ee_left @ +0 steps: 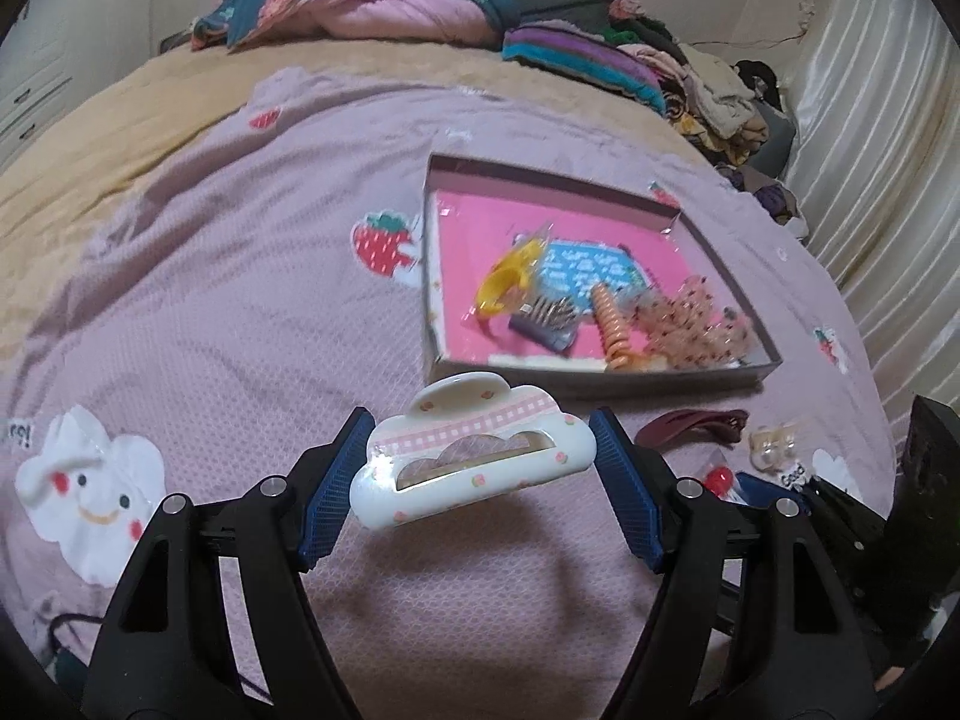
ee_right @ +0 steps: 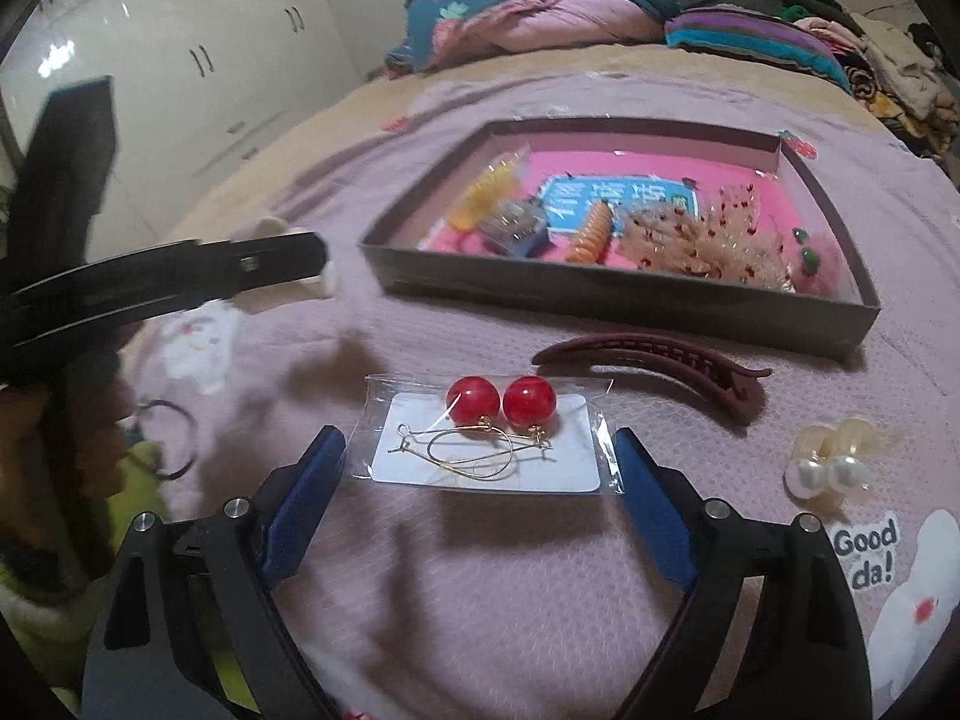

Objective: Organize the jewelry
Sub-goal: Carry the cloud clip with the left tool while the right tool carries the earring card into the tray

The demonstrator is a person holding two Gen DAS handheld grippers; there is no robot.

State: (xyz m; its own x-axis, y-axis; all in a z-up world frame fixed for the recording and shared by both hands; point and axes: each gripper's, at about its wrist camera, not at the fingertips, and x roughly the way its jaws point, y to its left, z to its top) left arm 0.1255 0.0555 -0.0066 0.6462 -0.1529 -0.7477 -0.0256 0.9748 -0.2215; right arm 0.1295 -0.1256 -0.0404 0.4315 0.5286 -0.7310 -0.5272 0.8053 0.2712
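Note:
My left gripper (ee_left: 480, 468) is shut on a white cloud-shaped hair claw (ee_left: 474, 459) with a pink checked band, held above the bedspread short of the box (ee_left: 600, 387). The grey box with a pink floor (ee_right: 630, 300) holds a yellow clip (ee_left: 507, 285), an orange spiral clip (ee_left: 612, 324), a small comb and beige clips. My right gripper (ee_right: 480, 468) is open, its fingers on either side of a clear packet of red ball earrings (ee_right: 486, 438) lying on the bed. A maroon hair claw (ee_right: 654, 366) and pearl earrings (ee_right: 831, 471) lie near it.
The pink bedspread (ee_left: 240, 330) covers a bed with folded quilts (ee_left: 360, 6) and a clothes pile (ee_left: 708, 90) at the far end. The left gripper's black arm (ee_right: 168, 276) shows at the left of the right wrist view. White wardrobes (ee_right: 198, 48) stand beyond.

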